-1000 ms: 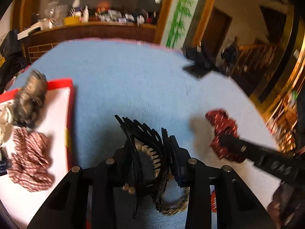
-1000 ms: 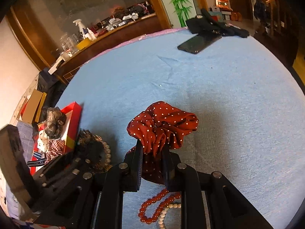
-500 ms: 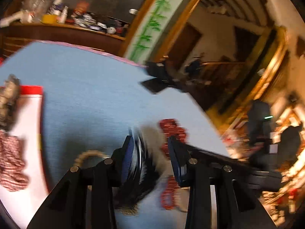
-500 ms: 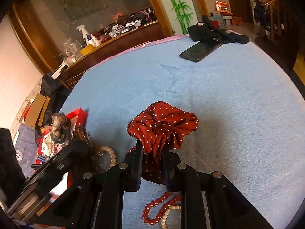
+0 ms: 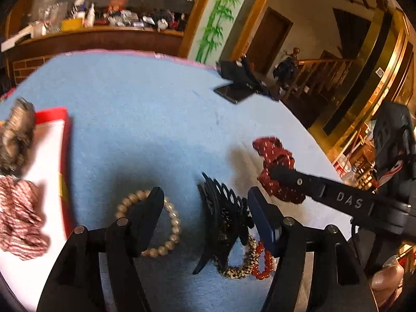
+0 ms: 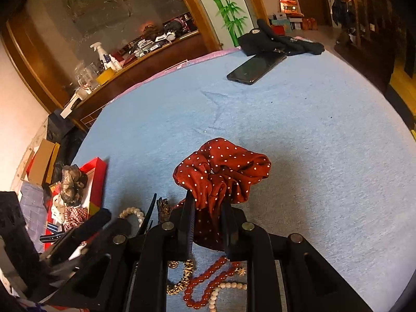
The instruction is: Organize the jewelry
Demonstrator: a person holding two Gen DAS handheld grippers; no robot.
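My right gripper [image 6: 206, 217] clenches the red polka-dot scrunchie [image 6: 223, 167]; my left gripper [image 5: 205, 205] gapes around the black claw clip [image 5: 223, 215], not gripping. Next, I judge, the scrunchie goes to the red tray [image 5: 65, 135] at the table's left edge.

1. A blue cloth [image 6: 299, 119] covers the round table, with a pink edge at the far rim.
2. A black phone [image 6: 256, 69] lies flat at 12 o'clock on the cloth, touching a black garment [image 6: 275, 42] just behind it.
3. A wooden counter [image 5: 98, 39] at 11 o'clock carries a white spray bottle [image 6: 100, 50] and cluttered items.
4. A bamboo painting [image 5: 217, 18] hangs at 12 o'clock.
5. A wooden stair railing [image 5: 317, 74] stands at 2 o'clock.
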